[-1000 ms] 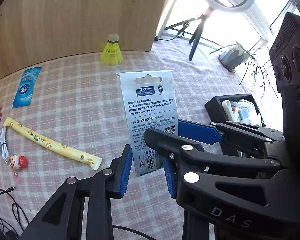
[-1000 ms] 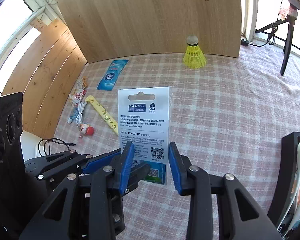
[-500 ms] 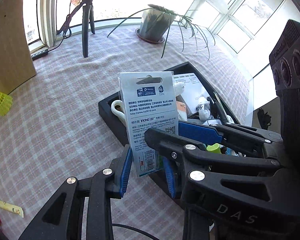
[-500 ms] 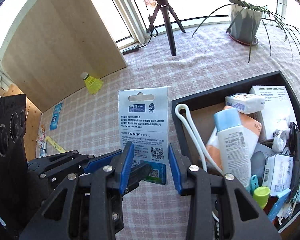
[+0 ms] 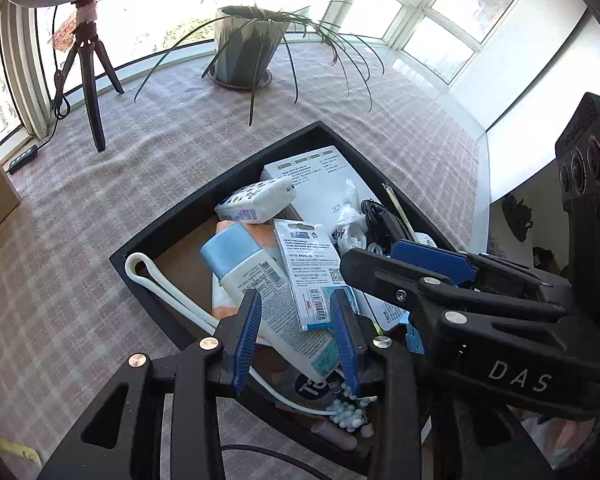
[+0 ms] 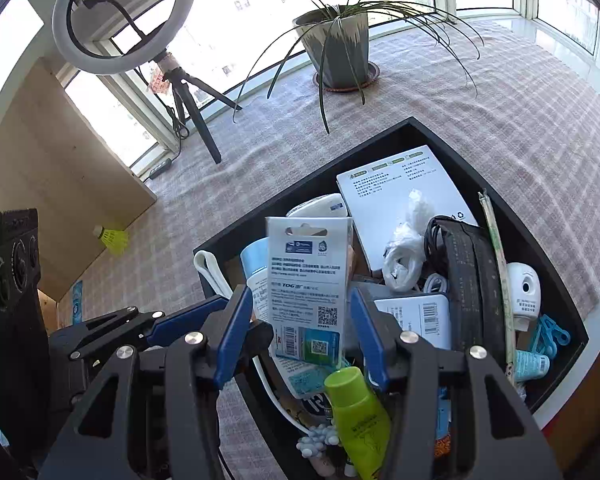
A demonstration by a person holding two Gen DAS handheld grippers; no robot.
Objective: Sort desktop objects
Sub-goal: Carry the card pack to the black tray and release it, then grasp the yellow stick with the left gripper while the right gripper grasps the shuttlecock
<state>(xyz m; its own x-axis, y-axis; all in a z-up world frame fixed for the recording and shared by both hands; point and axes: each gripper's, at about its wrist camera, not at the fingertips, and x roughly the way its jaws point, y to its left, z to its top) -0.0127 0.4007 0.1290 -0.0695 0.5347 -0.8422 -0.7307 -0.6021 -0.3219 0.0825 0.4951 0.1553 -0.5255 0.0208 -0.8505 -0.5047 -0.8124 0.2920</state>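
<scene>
1. Card pack (white hang-tag blister card with barcode and QR code) (image 6: 307, 280) sits between my two grippers, over the black tray (image 6: 388, 136). In the left wrist view it looks to be lying on the blue-capped lotion bottle (image 5: 256, 276); in the right wrist view it stands more upright, so I can't tell if it has fully settled.
2. My left gripper (image 5: 296, 334) has its jaws opening, the card between the blue pads with a gap on each side, so no grip.
3. My right gripper (image 6: 296, 334) is opening too, pads clear of the card edges; released.
4. Done, as I judge it: this card is delivered to the tray, which is already crowded with a white box (image 6: 400, 196), black cable bundle (image 6: 472, 272), green-capped tube (image 6: 356, 404), white loop strap (image 5: 156, 284) and more.
5. Left: yellow shuttlecock (image 6: 114, 238) by the wooden board (image 6: 40, 184) and a blue packet (image 6: 76, 304) still lie on the checked tablecloth (image 5: 80, 216) (maybe more out of frame).
6. So mid-task; next is probably pulling both grippers back and going for those.
</scene>
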